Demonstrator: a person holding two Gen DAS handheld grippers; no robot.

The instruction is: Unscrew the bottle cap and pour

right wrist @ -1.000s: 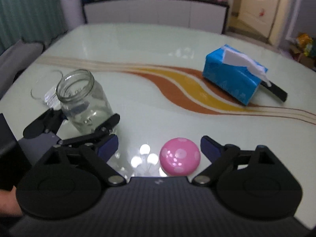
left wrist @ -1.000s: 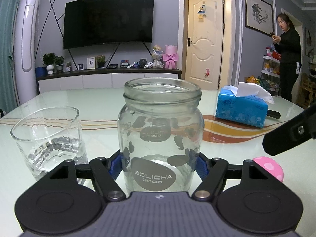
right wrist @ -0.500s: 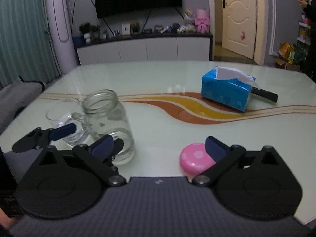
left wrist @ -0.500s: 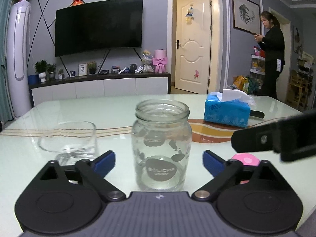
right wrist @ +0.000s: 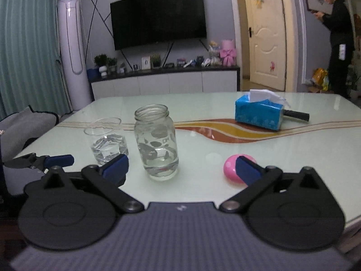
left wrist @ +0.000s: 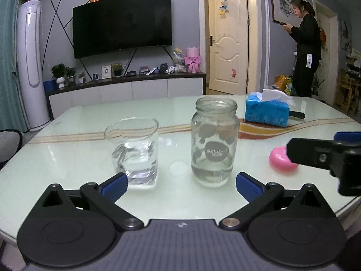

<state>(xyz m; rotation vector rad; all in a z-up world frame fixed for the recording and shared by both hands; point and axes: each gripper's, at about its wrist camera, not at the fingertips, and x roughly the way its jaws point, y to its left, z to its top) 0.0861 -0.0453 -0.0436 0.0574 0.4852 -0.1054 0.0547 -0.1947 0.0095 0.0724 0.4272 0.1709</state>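
Note:
An uncapped glass jar [left wrist: 214, 142] with grey spots stands upright on the glass table, a little water at its bottom; it also shows in the right wrist view [right wrist: 156, 144]. A clear tumbler [left wrist: 133, 151] holding water stands to its left, also in the right wrist view [right wrist: 106, 142]. The pink polka-dot cap [left wrist: 281, 159] lies on the table to the jar's right, partly behind the right gripper's finger [right wrist: 246, 169]. My left gripper [left wrist: 180, 186] is open and empty, pulled back from the jar. My right gripper [right wrist: 180, 169] is open and empty.
A blue tissue box [left wrist: 267, 111] with a black object behind it sits at the far right of the table [left wrist: 67, 158]. A grey cushion [right wrist: 24, 126] lies off the table's left edge. A person [left wrist: 306, 54] stands by the door.
My left gripper let go of the jar, opened and drew back toward me. My right gripper also pulled back and levelled out. The jar stays upright on the table.

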